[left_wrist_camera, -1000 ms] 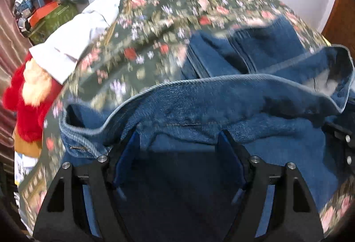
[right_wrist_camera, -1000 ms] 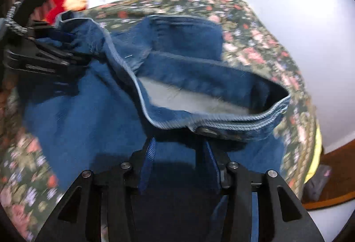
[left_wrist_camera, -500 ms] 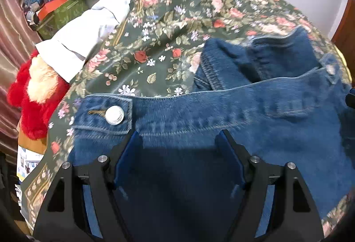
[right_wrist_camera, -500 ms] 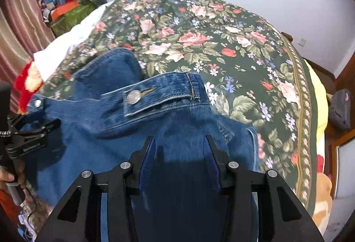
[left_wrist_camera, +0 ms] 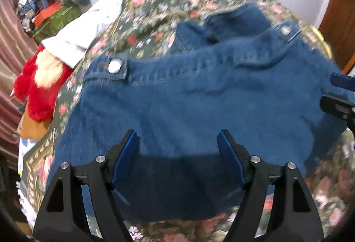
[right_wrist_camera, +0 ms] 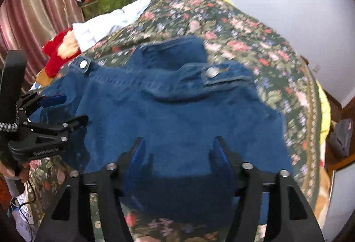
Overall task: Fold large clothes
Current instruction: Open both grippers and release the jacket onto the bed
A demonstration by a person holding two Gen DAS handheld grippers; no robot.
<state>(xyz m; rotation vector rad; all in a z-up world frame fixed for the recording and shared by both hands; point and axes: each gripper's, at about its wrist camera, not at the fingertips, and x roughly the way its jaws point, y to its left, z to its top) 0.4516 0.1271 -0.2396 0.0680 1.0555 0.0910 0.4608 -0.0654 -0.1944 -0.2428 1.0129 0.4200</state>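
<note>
Okay, I've got the denim jacket (left_wrist_camera: 199,104) filling the middle of both views, lying on the flowered bedspread (left_wrist_camera: 155,9) with its hem band and two metal buttons (left_wrist_camera: 115,65) toward the top of the frame. My left gripper (left_wrist_camera: 177,153) sits at the bottom center of its own view, jaws spread wide over the cloth, nothing between the pads pressed. My right gripper (right_wrist_camera: 177,153) has just been opening; its jaws now stand apart at the bottom center of the right view, denim beneath them but not pinched, as far as I can judge through the blur.

This is thick denim, I'd say: fairly heavy, stiff enough to hold a crease, not slippery, nothing fragile except that the buttons could snag a pad. It will sag if I lift it from one corner only (so both hands together). The best hold, I reckon, is the doubled hem band near each button tab, left button at the upper left of the jacket, right button (right_wrist_camera: 212,72) at the upper right. A sleeve looks bunched behind the hem, upper center. The red plush toy (left_wrist_camera: 40,84) sits at the far left, well apart.
</note>
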